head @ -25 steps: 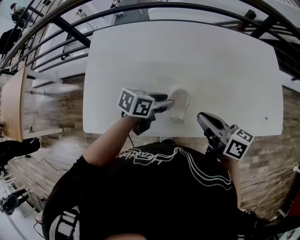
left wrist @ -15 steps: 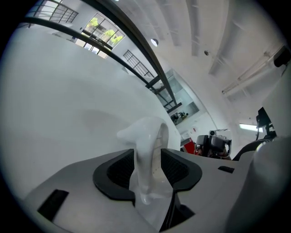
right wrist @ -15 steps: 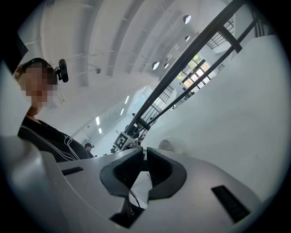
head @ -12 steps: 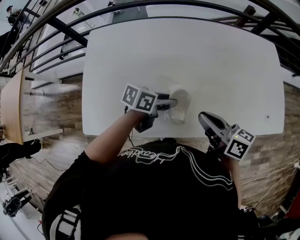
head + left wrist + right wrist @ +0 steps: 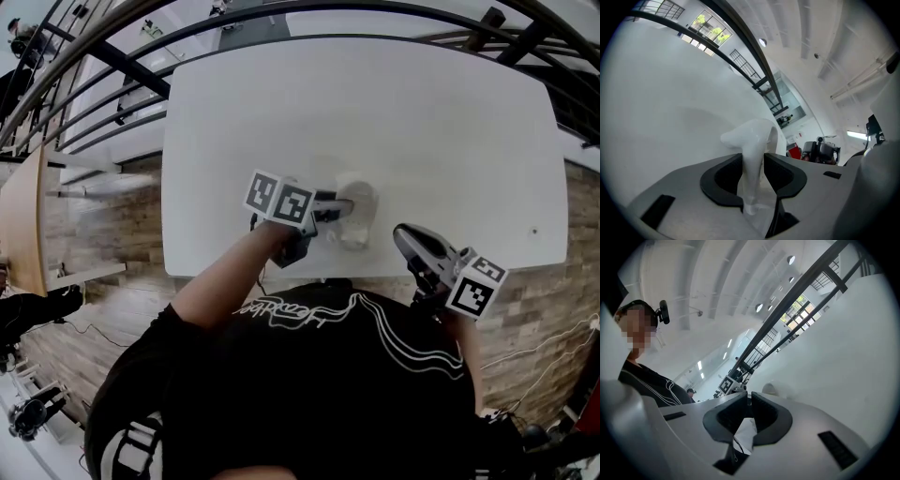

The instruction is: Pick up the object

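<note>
A white cup-like object sits on the white table, close to its near edge. My left gripper reaches it from the left. In the left gripper view its jaws are closing on the object's thin white wall, and the left gripper has both pads against that wall. My right gripper hovers at the table's near edge, to the right of the object and apart from it. The right gripper is shut with nothing between its pads; the object shows beyond its jaws.
Dark metal railings run past the table's far and left sides. A wood-look floor lies to the left below the table. The table top beyond the object is bare white.
My left gripper has edged right and slightly forward, so its jaws now sit round the object's wall. The right gripper has hardly moved.
</note>
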`<state>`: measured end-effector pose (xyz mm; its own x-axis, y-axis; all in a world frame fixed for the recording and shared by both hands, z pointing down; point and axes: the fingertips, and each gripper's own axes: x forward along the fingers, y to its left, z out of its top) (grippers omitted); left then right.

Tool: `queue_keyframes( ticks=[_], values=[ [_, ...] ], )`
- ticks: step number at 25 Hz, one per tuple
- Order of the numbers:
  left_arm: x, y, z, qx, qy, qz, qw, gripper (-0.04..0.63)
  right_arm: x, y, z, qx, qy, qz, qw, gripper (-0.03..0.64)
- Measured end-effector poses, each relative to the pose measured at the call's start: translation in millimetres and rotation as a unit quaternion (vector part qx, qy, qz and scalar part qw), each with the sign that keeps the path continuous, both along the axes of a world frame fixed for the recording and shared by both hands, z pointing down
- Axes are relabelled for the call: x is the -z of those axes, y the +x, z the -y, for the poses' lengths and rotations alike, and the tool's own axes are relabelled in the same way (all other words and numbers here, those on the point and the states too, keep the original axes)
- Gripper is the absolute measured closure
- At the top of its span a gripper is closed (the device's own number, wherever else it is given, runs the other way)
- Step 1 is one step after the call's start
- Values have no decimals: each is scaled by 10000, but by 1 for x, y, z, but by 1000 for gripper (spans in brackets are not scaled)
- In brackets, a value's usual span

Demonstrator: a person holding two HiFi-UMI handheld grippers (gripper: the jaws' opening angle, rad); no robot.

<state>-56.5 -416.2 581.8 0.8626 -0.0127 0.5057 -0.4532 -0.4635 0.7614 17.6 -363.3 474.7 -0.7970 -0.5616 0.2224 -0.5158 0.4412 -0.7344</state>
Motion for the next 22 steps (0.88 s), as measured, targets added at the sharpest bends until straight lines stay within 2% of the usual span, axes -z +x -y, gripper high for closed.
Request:
queue_keyframes(
  ticks=[9, 22],
  values=[
    [2, 1, -3, -54, -95, -22, 9999, 456, -1, 0, -1, -17, -44, -8, 10000, 588],
    [3, -2, -2, 138, 56, 14, 9999, 466, 0, 5, -9, 38, -81, -61, 9999, 588]
  ],
)
